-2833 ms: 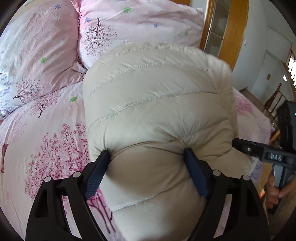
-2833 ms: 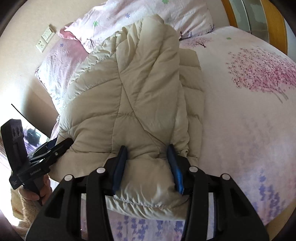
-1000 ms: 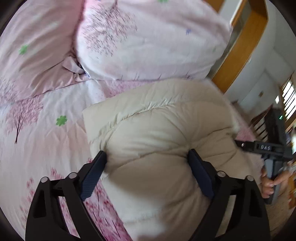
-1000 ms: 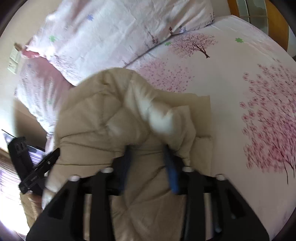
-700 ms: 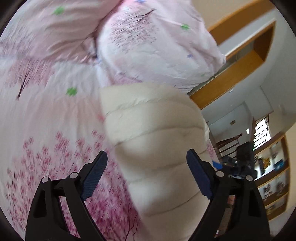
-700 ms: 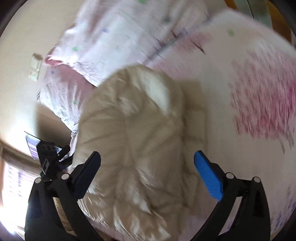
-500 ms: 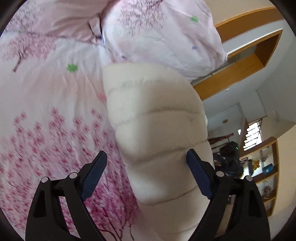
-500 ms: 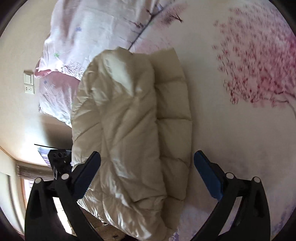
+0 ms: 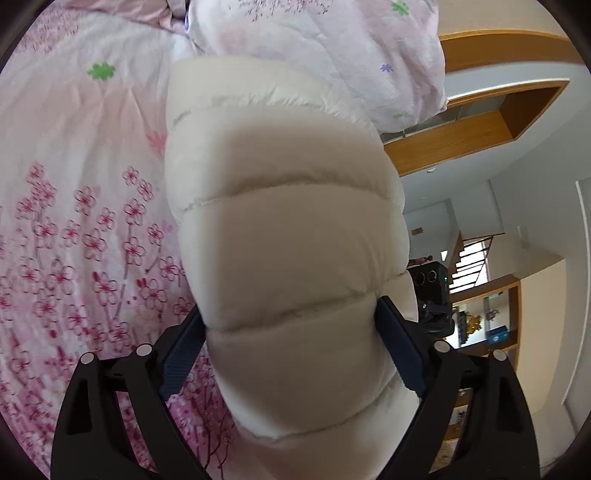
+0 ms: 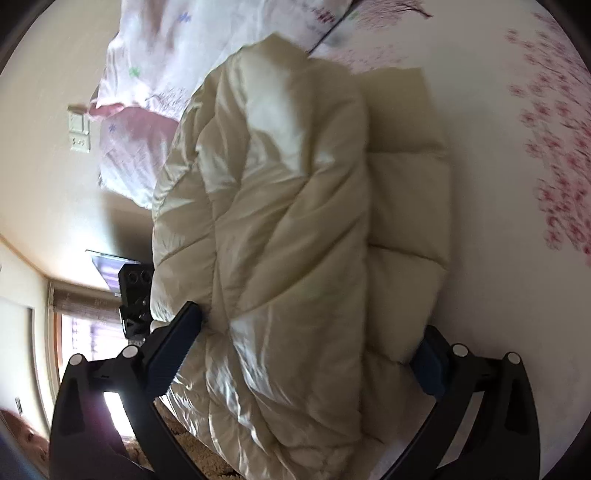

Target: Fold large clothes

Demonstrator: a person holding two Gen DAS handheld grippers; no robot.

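Note:
A cream quilted puffer jacket (image 9: pixel 288 240) lies folded in a thick bundle on the pink blossom-print bed (image 9: pixel 74 221). My left gripper (image 9: pixel 288 317) straddles its near end with jaws wide. The padding bulges between the blue pads and brushes both, with no clear pinch. In the right wrist view the jacket (image 10: pixel 288 221) runs away from me with a narrower folded layer along its right side. My right gripper (image 10: pixel 306 321) is open wide around the near end; its right pad sits half behind that layer.
Pink pillows (image 9: pixel 314 33) lie beyond the jacket's far end. A wooden frame (image 9: pixel 461 133) and a room with shelves lie off the bed's right side. The other gripper's body (image 9: pixel 432 295) shows past the jacket. A wall switch (image 10: pixel 79 129) is beside the pillows (image 10: pixel 147 74).
The right jaws opened wide off the jacket. Both grippers sank and rolled, and the jacket now lies flat on the bed between each pair of jaws. The left jaws kept their width.

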